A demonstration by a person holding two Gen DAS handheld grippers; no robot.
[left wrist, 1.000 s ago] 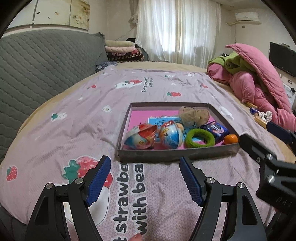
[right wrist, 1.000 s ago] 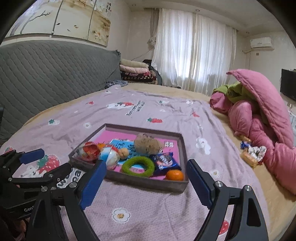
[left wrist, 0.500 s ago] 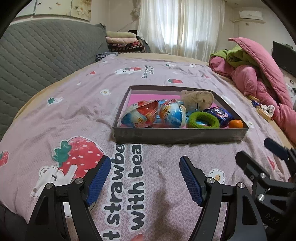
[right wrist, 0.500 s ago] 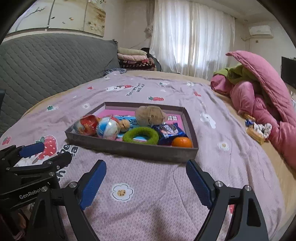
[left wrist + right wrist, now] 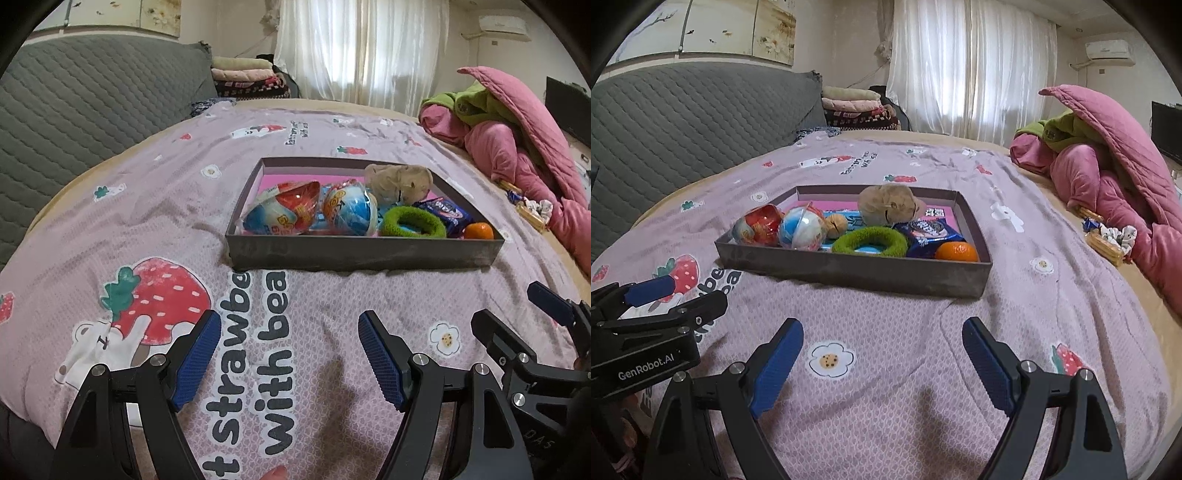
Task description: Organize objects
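1. Landmark: a shallow grey tray (image 5: 364, 253) with a pink floor rests flat on the lilac strawberry-print bedspread (image 5: 177, 206). All positions below are given relative to this tray.
2. Left gripper (image 5: 290, 354): short of the tray's near wall, above the printed lettering on the bedspread. Its jaws stand wide apart, blue pads (image 5: 195, 356) facing each other, with only bare cloth between them. It touches no object.
3. Right gripper (image 5: 882, 363): also short of the tray's near wall, toward its right half, above a flower print. Jaws spread wide, holding nothing.
4. Tray contents, left end: two egg-shaped capsule toys side by side, a red-and-blue capsule (image 5: 284, 214) and a blue-and-white capsule (image 5: 349, 210), touching or nearly so.
5. A small tan ball (image 5: 836, 225) lies just behind the blue-and-white capsule; it is seen in the right wrist view only.
6. Tray centre, near wall: a green fuzzy ring (image 5: 870, 242) lying flat.
7. Tray rear centre: a beige plush toy (image 5: 888, 208), behind the ring.
8. Tray right part: a blue snack packet (image 5: 929, 232), just beside the ring.
9. Tray near right corner: a small orange (image 5: 956, 252), touching the packet.
10. Right of the tray, well apart: a heap of pink and green bedding (image 5: 1108, 173).
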